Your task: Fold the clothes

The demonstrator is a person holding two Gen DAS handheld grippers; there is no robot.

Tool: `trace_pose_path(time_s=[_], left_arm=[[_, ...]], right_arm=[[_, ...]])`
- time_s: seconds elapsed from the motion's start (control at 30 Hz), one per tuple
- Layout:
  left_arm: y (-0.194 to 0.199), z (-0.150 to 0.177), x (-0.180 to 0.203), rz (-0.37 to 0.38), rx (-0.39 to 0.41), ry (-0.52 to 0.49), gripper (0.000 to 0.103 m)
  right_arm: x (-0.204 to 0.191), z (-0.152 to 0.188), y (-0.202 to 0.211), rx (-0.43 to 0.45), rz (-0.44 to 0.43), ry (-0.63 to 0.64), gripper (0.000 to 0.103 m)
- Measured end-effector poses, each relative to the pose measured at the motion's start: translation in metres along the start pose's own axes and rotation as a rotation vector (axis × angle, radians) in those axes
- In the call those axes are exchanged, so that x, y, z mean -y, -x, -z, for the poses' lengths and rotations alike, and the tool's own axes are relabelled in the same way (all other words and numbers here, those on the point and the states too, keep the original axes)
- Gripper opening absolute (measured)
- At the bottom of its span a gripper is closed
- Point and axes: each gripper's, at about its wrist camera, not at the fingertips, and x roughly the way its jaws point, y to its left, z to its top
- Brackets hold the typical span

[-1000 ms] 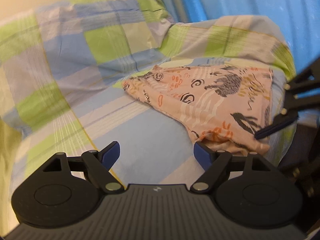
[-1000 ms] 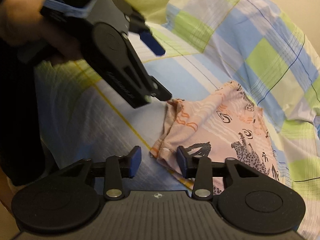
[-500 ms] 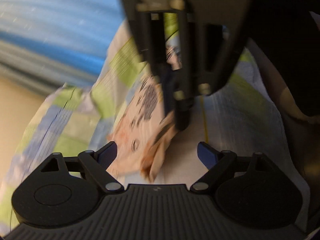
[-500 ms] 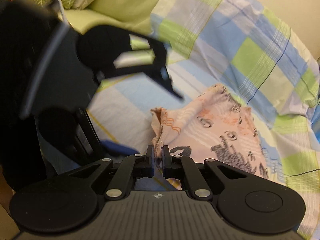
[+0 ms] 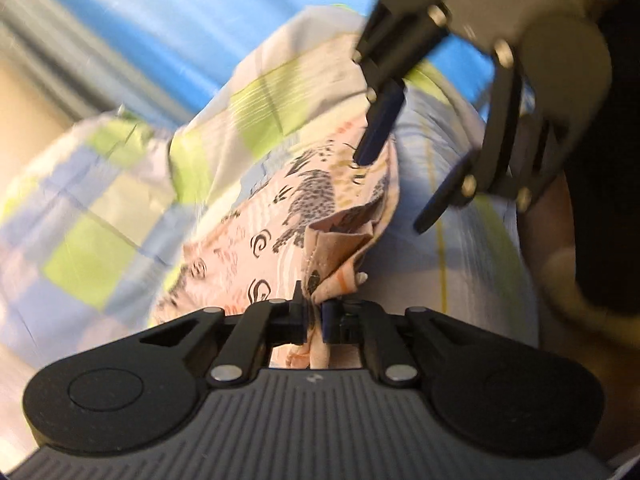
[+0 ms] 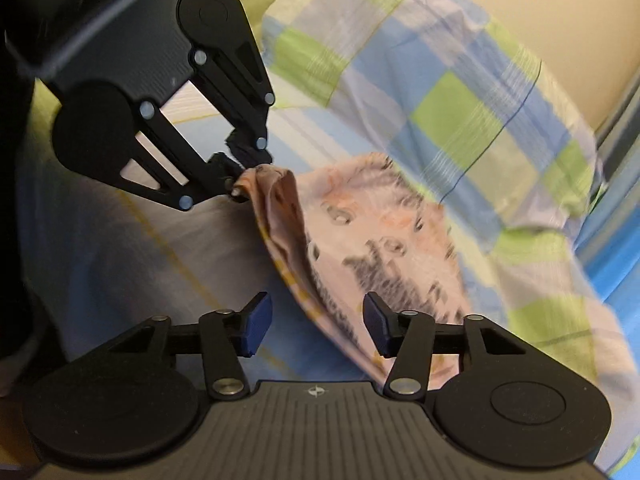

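A pink garment with a dark animal print (image 5: 304, 200) lies on the checked bed sheet (image 5: 472, 264). My left gripper (image 5: 314, 314) is shut on a bunched corner of it, and the cloth rises from the sheet to the pads. In the right wrist view the left gripper (image 6: 240, 186) holds that same corner of the garment (image 6: 380, 240) lifted. My right gripper (image 6: 316, 328) is open, low over the sheet, and the garment's hanging edge passes between its fingers without being pinched. From the left wrist view the right gripper (image 5: 406, 168) hovers open over the garment's far edge.
A rumpled blue, green and white checked quilt (image 6: 460, 112) is heaped behind the garment. A blue curtain (image 5: 168, 12) and a beige wall (image 6: 540, 8) lie beyond the bed. A person's hand (image 5: 568, 276) and dark sleeve are close on the right.
The right gripper closed on the garment's corner half a second ago and has since opened. The left gripper, open before, swung round and is now shut on that corner, lifting it.
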Motion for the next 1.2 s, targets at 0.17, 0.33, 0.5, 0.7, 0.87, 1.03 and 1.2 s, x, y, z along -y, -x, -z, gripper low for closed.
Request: trace_pose_path(time_s=[0.17, 0.33, 0.5, 0.7, 0.87, 1.03, 1.2], left_arm=[[-0.001, -0.005, -0.013, 0.008, 0.015, 0.046, 0.004], [0.002, -0.002, -0.023, 0.010, 0.020, 0.047, 0.004], [0.004, 0.006, -0.022, 0.013, 0.004, 0.080, 0.004], [0.017, 0.005, -0.024, 0.006, -0.016, 0.098, 0.002], [0.066, 0.002, -0.024, -0.007, -0.031, 0.051, 0.002], [0.119, -0.006, -0.020, 0.049, -0.063, 0.116, 0.002], [0.134, -0.009, -0.048, 0.100, -0.056, 0.344, 0.002]], right_arm=[[0.004, 0.009, -0.035, -0.047, 0.010, 0.131, 0.018], [0.039, 0.042, -0.051, -0.163, 0.095, 0.231, 0.012], [0.061, 0.066, -0.057, -0.234, 0.164, 0.307, 0.011], [0.071, 0.056, -0.041, -0.277, 0.164, 0.265, 0.001], [0.061, 0.037, 0.012, -0.246, 0.141, 0.267, 0.001], [0.044, 0.022, 0.084, -0.222, 0.037, 0.275, 0.001], [0.059, 0.003, 0.106, -0.222, -0.032, 0.260, 0.001]])
